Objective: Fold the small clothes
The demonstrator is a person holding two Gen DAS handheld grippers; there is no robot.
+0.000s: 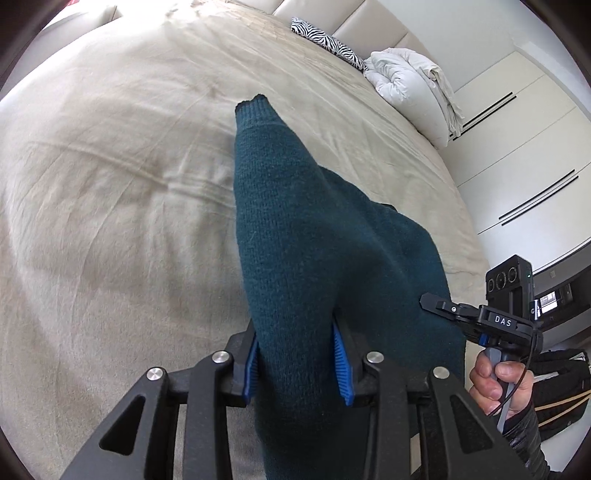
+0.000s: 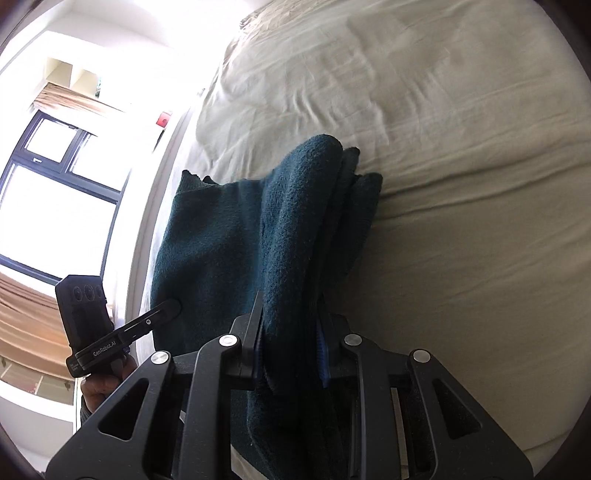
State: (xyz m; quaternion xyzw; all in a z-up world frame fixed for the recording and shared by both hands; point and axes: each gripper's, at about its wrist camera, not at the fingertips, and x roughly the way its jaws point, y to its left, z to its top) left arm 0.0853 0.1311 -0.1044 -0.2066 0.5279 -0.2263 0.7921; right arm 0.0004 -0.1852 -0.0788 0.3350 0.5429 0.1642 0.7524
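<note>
Gripping the teal sweater (image 1: pixel 295 240), both claws clamp it; labels read "DAS" and "GenRobot.AI".

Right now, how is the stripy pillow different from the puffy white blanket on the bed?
The stripy pillow has black and white zebra stripes; the white blanket is plain. The pillow lies flat and thin; the blanket is bunched into a thick, puffy heap. The pillow sits nearer the headboard. Both rest along the same edge of the bed.
</note>
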